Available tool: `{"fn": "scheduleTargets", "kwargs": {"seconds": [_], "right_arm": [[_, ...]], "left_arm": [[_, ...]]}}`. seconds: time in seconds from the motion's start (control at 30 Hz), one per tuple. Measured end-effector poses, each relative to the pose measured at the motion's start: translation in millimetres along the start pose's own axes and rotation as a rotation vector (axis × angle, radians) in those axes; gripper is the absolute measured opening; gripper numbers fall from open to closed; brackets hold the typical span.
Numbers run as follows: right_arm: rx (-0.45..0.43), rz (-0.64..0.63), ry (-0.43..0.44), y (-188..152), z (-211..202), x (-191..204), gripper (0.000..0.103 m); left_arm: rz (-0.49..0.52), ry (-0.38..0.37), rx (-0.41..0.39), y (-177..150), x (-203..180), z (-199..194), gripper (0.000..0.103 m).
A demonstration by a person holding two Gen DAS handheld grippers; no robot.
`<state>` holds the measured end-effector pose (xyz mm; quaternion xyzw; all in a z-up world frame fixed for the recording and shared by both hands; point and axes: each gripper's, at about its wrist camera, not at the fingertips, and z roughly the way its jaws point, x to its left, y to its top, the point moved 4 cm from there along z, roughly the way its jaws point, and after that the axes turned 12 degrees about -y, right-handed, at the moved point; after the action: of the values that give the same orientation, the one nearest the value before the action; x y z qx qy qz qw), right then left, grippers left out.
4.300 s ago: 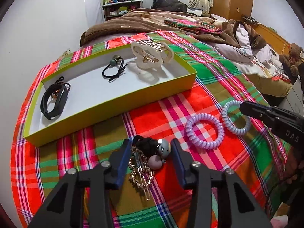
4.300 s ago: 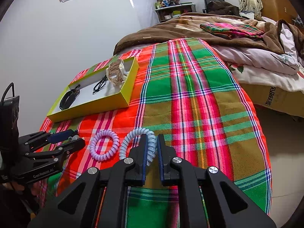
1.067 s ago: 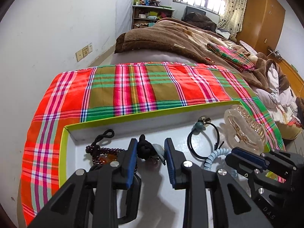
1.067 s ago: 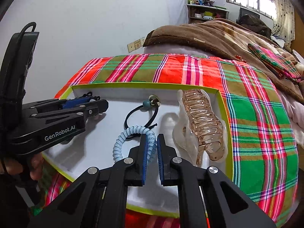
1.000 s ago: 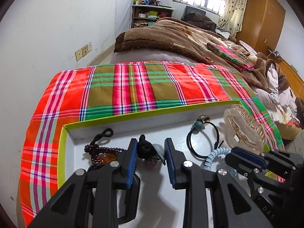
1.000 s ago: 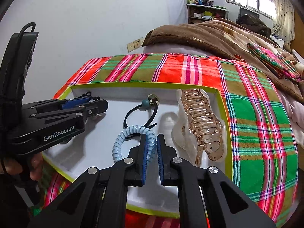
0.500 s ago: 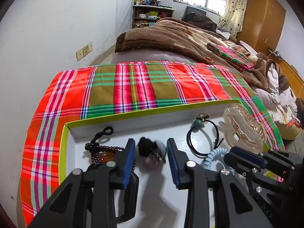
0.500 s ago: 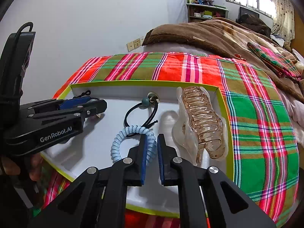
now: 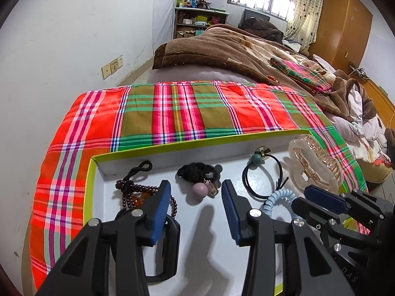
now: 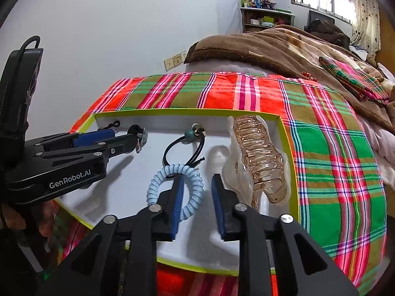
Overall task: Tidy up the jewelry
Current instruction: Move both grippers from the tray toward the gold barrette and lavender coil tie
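A shallow box with a yellow-green rim (image 9: 202, 140) (image 10: 187, 111) and white floor lies on the plaid cloth. My left gripper (image 9: 196, 198) is open above it; a black hair tie with a pink bead (image 9: 197, 175) lies loose just beyond its fingertips. My right gripper (image 10: 196, 192) is open; a light blue coil tie (image 10: 172, 185) rests on the box floor, looped over its left finger. It also shows in the left wrist view (image 9: 279, 197). A black elastic with a teal bead (image 9: 261, 175) (image 10: 184, 145), a clear claw clip (image 9: 316, 167) (image 10: 259, 157) and a dark bead bracelet (image 9: 138, 190) lie in the box.
A black band (image 9: 170, 246) lies under my left gripper. The plaid cloth (image 9: 177, 108) covers the bed end. A brown blanket (image 9: 222, 49) lies beyond it. A white wall (image 9: 61, 49) runs along the left side.
Both grippers have opened. The black hair tie with the pink bead dropped from the left gripper onto the box floor, and the blue coil tie was released from the right gripper.
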<state>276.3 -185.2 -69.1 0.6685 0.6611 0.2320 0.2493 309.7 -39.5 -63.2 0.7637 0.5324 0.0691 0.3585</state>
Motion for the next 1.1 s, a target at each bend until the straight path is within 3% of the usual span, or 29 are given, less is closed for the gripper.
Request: {"fn": "scheduleTargets", "kwargs": {"seconds": [0.5,0.63,1.1], "right_arm": [[-0.034,0.013,0.01,-3,-23,-2,0.03],[-0.046,0.017,0.015,-8,-35,-5,0.036],[-0.067,0.033,0.003,-43,-74,-30,0.04]], "left_arm": [[0.005,0.014,-0.032,-10,-7,-27,0.052],[0.011,0.015,-0.043,-17,-13,-37,0.054],[0.01,-0.025,-0.054,-63,-37,-71,0.057]]}}
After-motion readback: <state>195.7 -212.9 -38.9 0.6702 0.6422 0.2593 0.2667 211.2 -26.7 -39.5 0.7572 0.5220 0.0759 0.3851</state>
